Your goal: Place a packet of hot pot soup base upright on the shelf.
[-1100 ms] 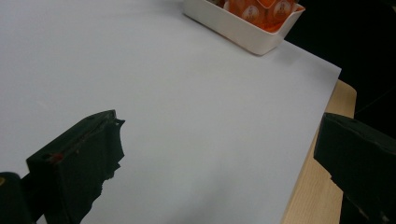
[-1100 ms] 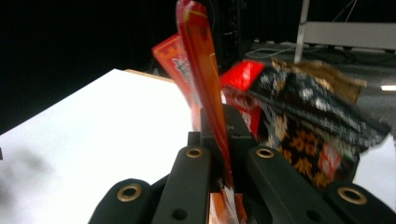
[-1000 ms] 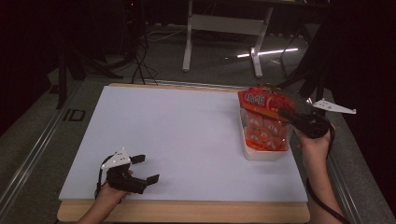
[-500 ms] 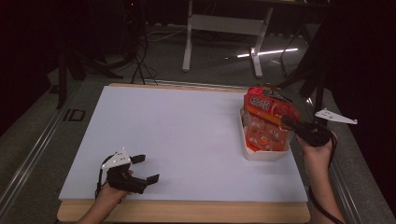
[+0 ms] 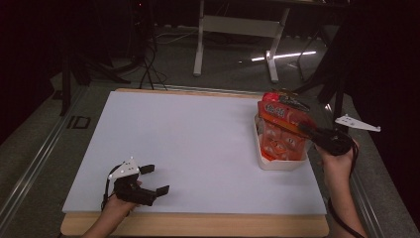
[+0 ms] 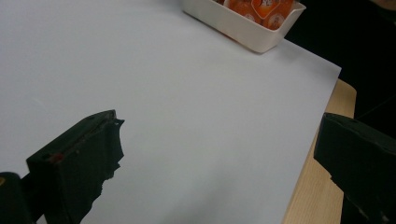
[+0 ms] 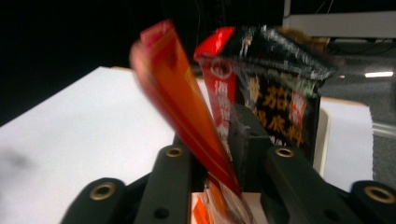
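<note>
Packet over the white bin

The right gripper (image 5: 303,130) has an orange snack packet (image 5: 283,115) between its just-loosened jaws, seemingly still pinched, above the white bin (image 5: 277,163). Well away from the bin, the left gripper (image 5: 154,179) rests gaping, holding nothing

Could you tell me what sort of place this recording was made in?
Probably a lab or workshop set up for recording, not a home: a white board on a wooden table, a dark floor with loose cables, and a metal stand behind.
</note>
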Available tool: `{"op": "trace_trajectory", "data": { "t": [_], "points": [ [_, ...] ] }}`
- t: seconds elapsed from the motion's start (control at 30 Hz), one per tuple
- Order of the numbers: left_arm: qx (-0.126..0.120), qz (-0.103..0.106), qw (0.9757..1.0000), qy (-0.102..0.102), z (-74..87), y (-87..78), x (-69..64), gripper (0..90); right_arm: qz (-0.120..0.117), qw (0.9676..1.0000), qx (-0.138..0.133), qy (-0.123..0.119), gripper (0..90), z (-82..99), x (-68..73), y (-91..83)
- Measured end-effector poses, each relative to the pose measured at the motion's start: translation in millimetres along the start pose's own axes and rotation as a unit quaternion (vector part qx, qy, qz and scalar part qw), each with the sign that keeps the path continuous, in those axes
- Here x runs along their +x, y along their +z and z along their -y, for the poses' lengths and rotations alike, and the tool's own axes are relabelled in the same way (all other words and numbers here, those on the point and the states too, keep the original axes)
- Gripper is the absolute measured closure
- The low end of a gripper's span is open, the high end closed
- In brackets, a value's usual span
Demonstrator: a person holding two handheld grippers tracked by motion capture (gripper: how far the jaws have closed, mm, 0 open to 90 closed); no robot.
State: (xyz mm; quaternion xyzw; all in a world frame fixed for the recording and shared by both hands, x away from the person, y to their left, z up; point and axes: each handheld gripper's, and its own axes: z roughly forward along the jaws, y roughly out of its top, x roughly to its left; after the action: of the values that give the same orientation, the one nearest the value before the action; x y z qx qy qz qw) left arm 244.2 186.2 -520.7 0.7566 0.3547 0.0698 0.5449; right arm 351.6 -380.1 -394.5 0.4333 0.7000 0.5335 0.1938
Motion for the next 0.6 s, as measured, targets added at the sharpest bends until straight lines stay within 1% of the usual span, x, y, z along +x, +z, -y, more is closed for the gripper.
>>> {"op": "trace_trajectory", "data": {
  "t": [0.07,0.1,0.13,0.17,0.2,0.3,0.33,0.37,0.4,0.5,0.6],
  "points": [
    [0.002,0.001,1.0000,0.001,0.1,0.3,0.0,1.0,0.001,1.0000,-0.006,-0.007,73.9,-5.6,3.2,-3.1],
    [0.002,0.000,1.0000,0.001,0.1,0.4,-0.2,1.0,0.003,0.9998,-0.013,-0.012,72.2,-10.7,5.8,-6.0],
    [0.002,0.000,1.0000,0.001,0.1,0.4,-0.2,1.0,0.003,0.9998,-0.013,-0.012,72.2,-10.7,5.8,-6.0],
    [0.000,0.001,1.0000,0.002,-0.1,0.4,-0.3,1.0,0.005,0.9997,-0.017,-0.016,68.9,-14.1,7.5,-7.7],
    [0.001,0.000,1.0000,0.003,-0.1,0.4,-0.4,1.0,0.005,0.9994,-0.027,-0.022,63.4,-24.8,12.3,-12.2],
    [0.000,0.000,1.0000,0.003,-0.1,-0.2,-0.1,1.0,0.003,0.9987,-0.037,-0.035,56.0,-37.9,21.2,-17.3],
    [0.000,-0.001,1.0000,0.004,-0.2,-0.2,-0.1,1.0,0.004,0.9983,-0.040,-0.043,54.4,-41.7,25.0,-18.7],
    [0.000,-0.001,1.0000,0.004,-0.2,-0.2,-0.1,1.0,0.004,0.9983,-0.040,-0.043,54.4,-41.7,25.0,-18.7],
    [-0.001,0.000,1.0000,0.002,-0.1,0.0,-0.1,1.0,0.001,0.9976,-0.046,-0.052,50.3,-47.9,33.0,-20.6],
    [-0.001,0.000,1.0000,0.003,0.0,0.1,-0.3,1.0,-0.008,0.9965,-0.055,-0.063,46.1,-53.4,45.1,-21.1],
    [-0.002,0.000,1.0000,0.003,-0.3,-0.7,-0.7,1.0,-0.021,0.9957,-0.059,-0.068,42.5,-56.4,57.9,-19.7]
  ]
}}
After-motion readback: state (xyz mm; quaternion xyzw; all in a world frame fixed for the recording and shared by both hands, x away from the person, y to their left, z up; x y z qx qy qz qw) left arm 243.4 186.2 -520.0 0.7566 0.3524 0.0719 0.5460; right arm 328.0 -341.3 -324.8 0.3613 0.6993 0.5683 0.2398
